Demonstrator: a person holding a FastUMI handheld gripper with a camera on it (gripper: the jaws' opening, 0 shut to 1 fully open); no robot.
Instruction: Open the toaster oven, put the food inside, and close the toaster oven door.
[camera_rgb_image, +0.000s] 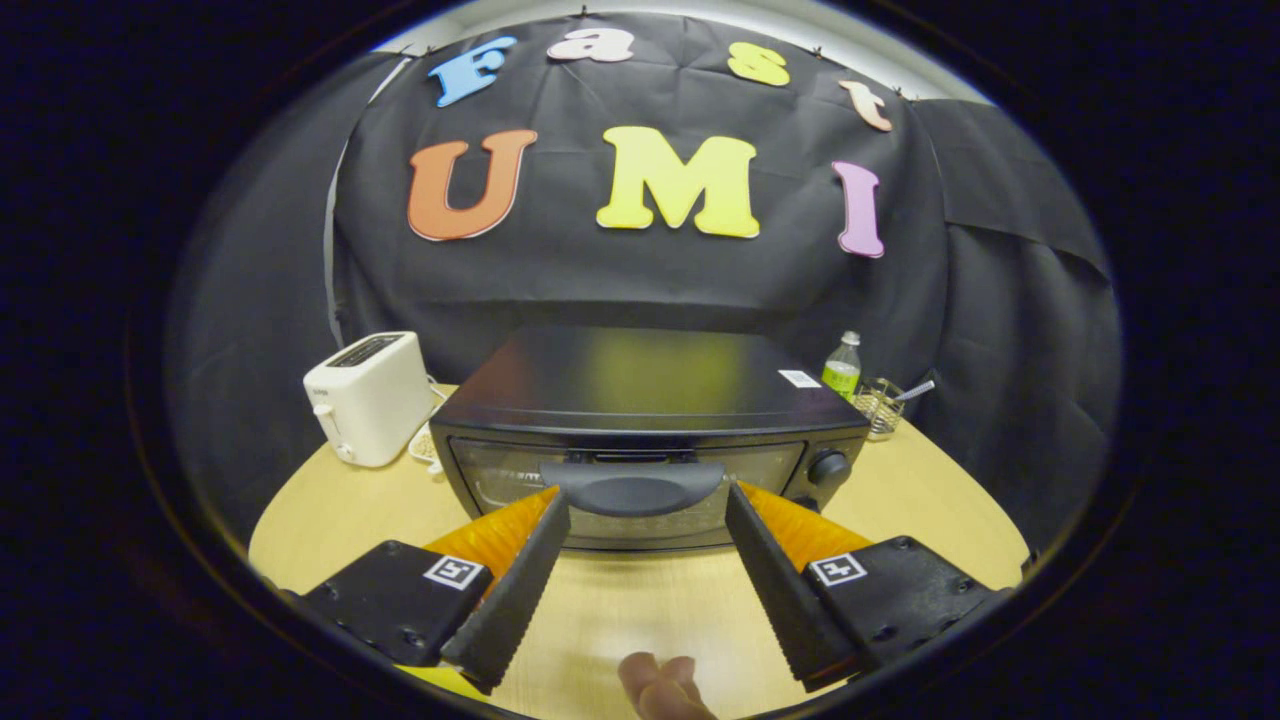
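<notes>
With the gripper (648, 505) spread wide and holding nothing, its fingers straddled the door handle (632, 487) of the toaster oven (645, 400), tips about level with the handle's ends and not visibly pressing on it. The door looked closed, oven sitting mid-table (930, 490). Couldn't make out food through the glass or on the table. That fit either door about to be opened, or food in and door shut again.

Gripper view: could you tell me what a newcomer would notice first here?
The black toaster oven stands mid-table with its door shut, and the open gripper has a fingertip near each end of the door handle. A white toaster sits beside the oven, a green bottle on its other side.
</notes>
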